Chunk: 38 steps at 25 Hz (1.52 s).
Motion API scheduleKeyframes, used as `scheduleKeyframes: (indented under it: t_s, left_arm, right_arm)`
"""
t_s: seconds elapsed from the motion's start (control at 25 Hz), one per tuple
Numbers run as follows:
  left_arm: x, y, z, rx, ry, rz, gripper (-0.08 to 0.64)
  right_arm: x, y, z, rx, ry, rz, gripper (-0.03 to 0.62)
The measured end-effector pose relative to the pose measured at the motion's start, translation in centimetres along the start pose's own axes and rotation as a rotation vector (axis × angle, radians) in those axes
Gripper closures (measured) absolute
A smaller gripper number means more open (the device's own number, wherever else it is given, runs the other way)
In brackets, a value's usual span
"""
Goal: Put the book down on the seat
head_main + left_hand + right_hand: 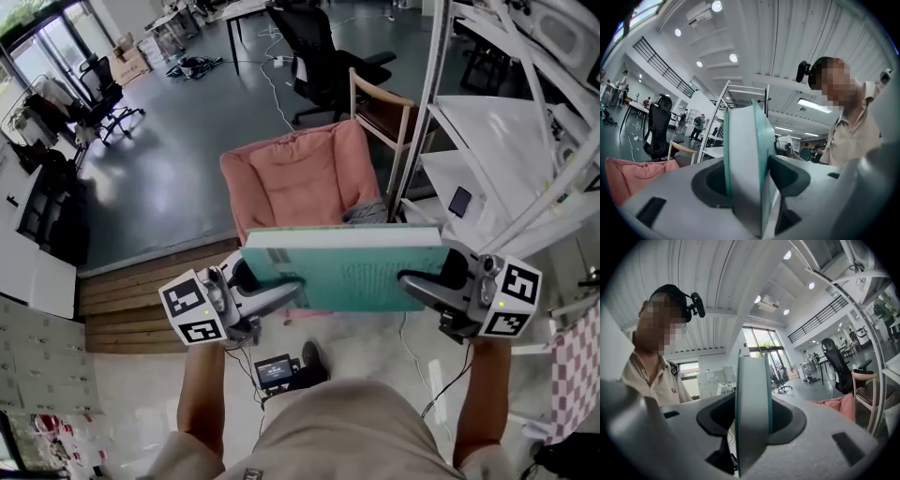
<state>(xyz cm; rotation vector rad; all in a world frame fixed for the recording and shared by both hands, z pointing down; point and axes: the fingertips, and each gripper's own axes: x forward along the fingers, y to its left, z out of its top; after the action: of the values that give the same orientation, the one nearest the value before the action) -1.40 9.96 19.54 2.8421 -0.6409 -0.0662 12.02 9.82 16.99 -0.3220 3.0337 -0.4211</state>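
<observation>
Head view: a person stands with a claw in each hand and holds a teal book (361,269) level between them.
Book: the teal cover faces up and the white page edge is turned toward the armchair. It hangs in the air in front of the seat and does not rest on it.
Left claw (284,292): it grips the book's left end. In the left gripper view both dark pads press the covers, with the page block standing between them.
Right claw (414,281): it grips the book's right end. In the right gripper view the pads sit tight against both covers.
Seat: a pink padded armchair (295,178) lies just beyond the book, and its cushion is bare. A grey cloth (367,212) lies at its right edge.
Writing: faint rows of print cross the book's cover but are too small to read.
Marker cubes: the left marker cube (194,307) and the right marker cube (511,298) carry black-and-white square patterns with no letters.
Floor: wooden boards (127,295) run to the left of the left claw, with grey floor farther off. A small device with a lit screen (275,371) lies by the person's foot, and its screen cannot be read.
Behind the armchair: a wooden chair (382,108) and a black office chair (319,52).
Right side: a white metal rack (427,103) rises beside the armchair.
Far left: a cardboard box (128,64) whose markings are not legible.
</observation>
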Motion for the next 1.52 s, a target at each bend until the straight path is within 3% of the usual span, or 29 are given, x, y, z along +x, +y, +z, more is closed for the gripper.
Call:
scheduleKeyframes:
  t_s: [0.44,1.04,1.28,1.52]
  left_arm:
    - [-0.5,6.8,2.1,-0.004,0.021,-0.102,0.325]
    - [-3.1,13.1,4.2,0.015,-0.008,-0.174,0.325]
    - [-3.7,15.3,3.3,0.002,-0.023,-0.166,0.324]
    - [-3.3,17.9,0.8,-0.015,-0.019,-0.111,0.324]
  right_arm:
    - [4.5,-3.8,1.6,-0.015,-0.014,-0.099,0.425]
    - [10.6,-6.1,3.2,-0.059,0.001,-0.163,0.425]
    - [12.2,-7.8,2.2,-0.05,0.016,-0.176,0.422]
    - [13.2,-11.3,-0.2,-0.039,0.029,-0.189,0.402]
